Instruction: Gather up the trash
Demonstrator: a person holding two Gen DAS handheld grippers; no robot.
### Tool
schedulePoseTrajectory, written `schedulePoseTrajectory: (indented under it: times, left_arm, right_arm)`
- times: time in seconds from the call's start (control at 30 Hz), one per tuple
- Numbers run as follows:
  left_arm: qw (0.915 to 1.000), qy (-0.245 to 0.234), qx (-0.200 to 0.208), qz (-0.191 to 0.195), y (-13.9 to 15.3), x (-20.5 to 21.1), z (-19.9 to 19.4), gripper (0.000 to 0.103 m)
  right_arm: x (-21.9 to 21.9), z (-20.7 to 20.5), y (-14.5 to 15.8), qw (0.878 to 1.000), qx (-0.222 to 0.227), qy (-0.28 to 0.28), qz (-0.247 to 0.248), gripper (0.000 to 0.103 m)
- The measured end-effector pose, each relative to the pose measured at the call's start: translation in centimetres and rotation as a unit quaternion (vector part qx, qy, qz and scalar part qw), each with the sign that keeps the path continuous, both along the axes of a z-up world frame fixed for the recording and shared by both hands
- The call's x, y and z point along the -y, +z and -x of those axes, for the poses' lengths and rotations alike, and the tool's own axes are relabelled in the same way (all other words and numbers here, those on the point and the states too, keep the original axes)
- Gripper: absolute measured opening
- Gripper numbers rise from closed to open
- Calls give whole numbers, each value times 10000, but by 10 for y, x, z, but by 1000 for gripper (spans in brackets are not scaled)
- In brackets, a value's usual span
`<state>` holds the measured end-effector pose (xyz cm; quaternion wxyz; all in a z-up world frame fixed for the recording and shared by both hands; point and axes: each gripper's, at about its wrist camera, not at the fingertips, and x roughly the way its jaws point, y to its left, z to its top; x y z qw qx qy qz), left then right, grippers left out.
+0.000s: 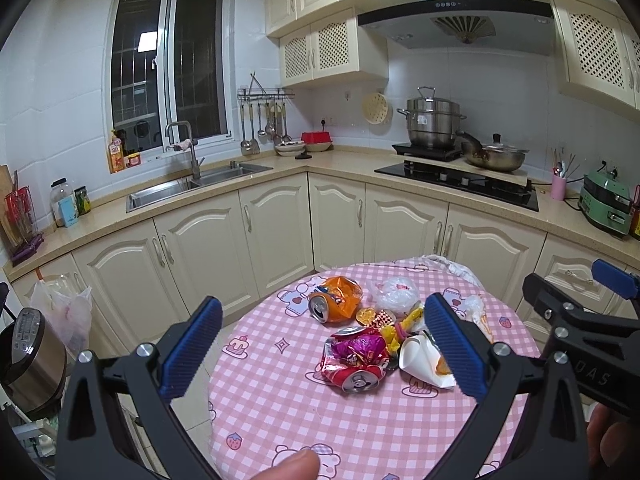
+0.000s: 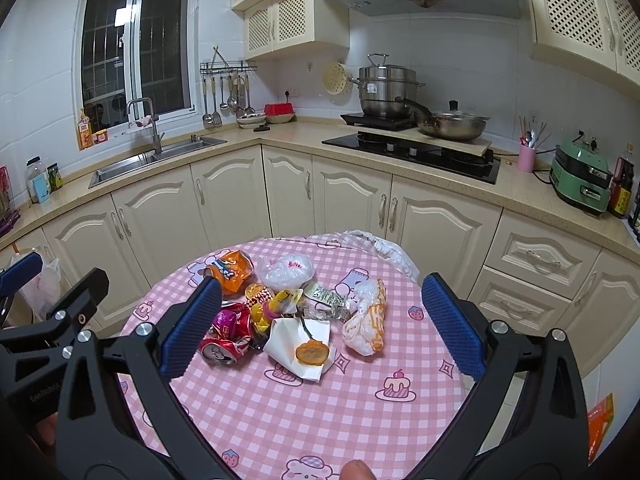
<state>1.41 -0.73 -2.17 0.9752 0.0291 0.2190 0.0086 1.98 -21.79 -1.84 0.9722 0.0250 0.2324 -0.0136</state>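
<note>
Cream kitchen cabinets and a corner sink frame a round bench (image 2: 320, 408) under a pink checked cloth, and the trash pile (image 2: 280, 312) sits toward its far half. At the pile's near edge lie a crushed red can (image 2: 224, 350) and a white paper piece (image 2: 298, 344) carrying an orange slice (image 2: 312, 353); behind them sit purple and yellow wrappers, an orange snack bag (image 2: 236, 266) with a second can, a clear plastic bag (image 2: 285, 270), and, on the right and a little apart, a white-and-orange wrapper (image 2: 366, 322). Both tools hover on the near side of the heap, touching nothing: the left tongs (image 1: 323, 344) are spread wide and empty, and the right tongs (image 2: 320, 320) are likewise spread wide and empty. A white plastic bag (image 1: 64, 312) hangs by the cabinets at the far left, probably the place for the rubbish, though that is a guess. Collection looks not yet begun. To start well, it seems best to take a firm outlying piece first, the red can or the right-hand wrapper, closing across its narrow side so it does not squirt out. The paper piece likely wants lifting level, or the slice may slide off onto the cloth.
</note>
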Motion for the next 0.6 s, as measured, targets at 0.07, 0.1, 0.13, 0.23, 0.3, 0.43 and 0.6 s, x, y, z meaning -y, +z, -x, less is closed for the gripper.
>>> schedulePoseTrajectory:
  times: [0.07, 0.1, 0.13, 0.23, 0.3, 0.43, 0.6]
  left_arm:
    - [10000, 9, 26, -8, 5, -3, 2, 99]
    - [10000, 9, 33, -9, 6, -3, 2, 99]
    - [10000, 13, 41, -10, 6, -3, 3, 99]
    - [10000, 23, 62, -17, 7, -3, 3, 99]
    - [10000, 28, 74, -18, 8, -3, 4, 99]
    - [9999, 32, 96, -30, 10, -3, 4, 99]
    - [9999, 41, 113, -35, 11, -3, 4, 99]
  right_arm:
    - [-1, 1, 1, 10000, 18, 3, -1, 98]
    - [-1, 1, 1, 10000, 25, 5, -3, 98]
    - [-1, 1, 1, 10000, 26, 1, 0, 98]
    - [-2, 3, 3, 10000, 45, 16, 0, 98]
    - [-2, 2, 5, 10000, 58, 21, 8, 98]
    - [-2, 1, 7, 10000, 73, 47, 0, 98]
    - [-4, -1, 9, 9999, 77, 80, 4, 98]
